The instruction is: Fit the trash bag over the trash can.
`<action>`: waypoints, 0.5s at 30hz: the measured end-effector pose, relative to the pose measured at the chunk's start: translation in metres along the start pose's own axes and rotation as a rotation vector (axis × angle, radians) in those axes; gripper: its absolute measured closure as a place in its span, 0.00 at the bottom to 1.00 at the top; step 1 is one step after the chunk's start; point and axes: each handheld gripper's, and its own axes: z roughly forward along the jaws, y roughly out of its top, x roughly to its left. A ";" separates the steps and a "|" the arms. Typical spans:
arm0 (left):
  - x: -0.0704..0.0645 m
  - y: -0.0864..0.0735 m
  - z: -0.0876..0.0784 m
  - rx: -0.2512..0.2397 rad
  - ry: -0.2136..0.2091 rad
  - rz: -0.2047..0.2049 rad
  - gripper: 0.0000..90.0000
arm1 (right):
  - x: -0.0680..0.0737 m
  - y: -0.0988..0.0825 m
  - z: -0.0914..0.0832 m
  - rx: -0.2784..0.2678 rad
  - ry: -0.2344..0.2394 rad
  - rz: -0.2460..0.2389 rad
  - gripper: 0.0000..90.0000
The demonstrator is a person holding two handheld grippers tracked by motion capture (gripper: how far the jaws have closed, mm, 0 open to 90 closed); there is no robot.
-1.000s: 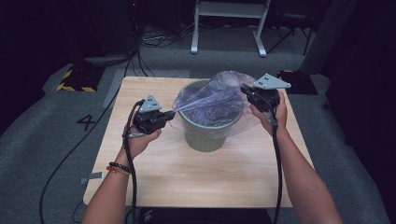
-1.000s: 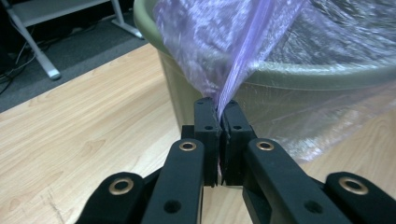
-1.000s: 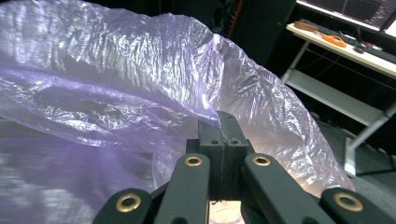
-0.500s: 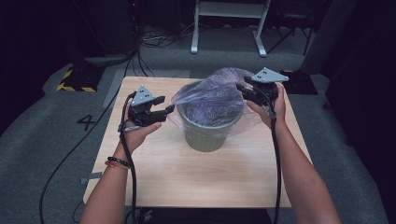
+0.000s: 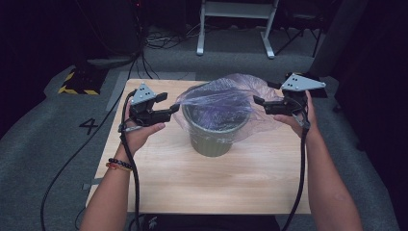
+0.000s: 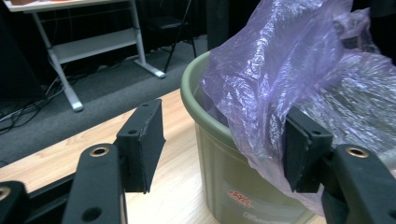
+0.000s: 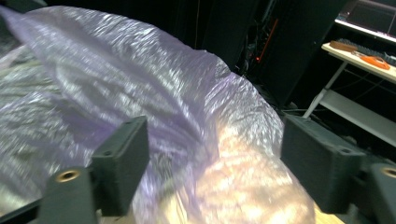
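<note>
Wooden table [image 5: 250,183], grey carpet [image 5: 43,159], white frame [image 5: 235,19]

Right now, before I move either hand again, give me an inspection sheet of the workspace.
Surface: wooden table, bare around the bin.
Job's things: green bin standing upright mid-table; purple plastic bag draped loosely over its rim, bunched up, not yet pulled down all round.
Clutter: nothing seen on the table.
Grippers: left gripper beside the bin's left rim, jaws just opened, the bag brushing one jaw but not pinched; right gripper at the bag's right side, jaws just opened, bag lying loose between them.
Cables: one cable trails from each gripper back along the forearm.
Surroundings: grey carpet, white desk frame behind, floor cables, a yellow-black striped marker at left.
</note>
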 end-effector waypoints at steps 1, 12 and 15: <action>0.000 0.001 0.001 0.001 0.004 0.004 0.49 | -0.001 -0.002 -0.003 0.001 0.010 -0.005 0.25; 0.005 0.006 0.016 0.068 -0.012 0.095 0.86 | -0.013 -0.033 -0.008 0.142 -0.036 -0.042 0.51; 0.007 0.009 0.022 0.075 -0.035 0.102 0.97 | -0.019 -0.037 -0.002 0.134 -0.044 -0.023 0.76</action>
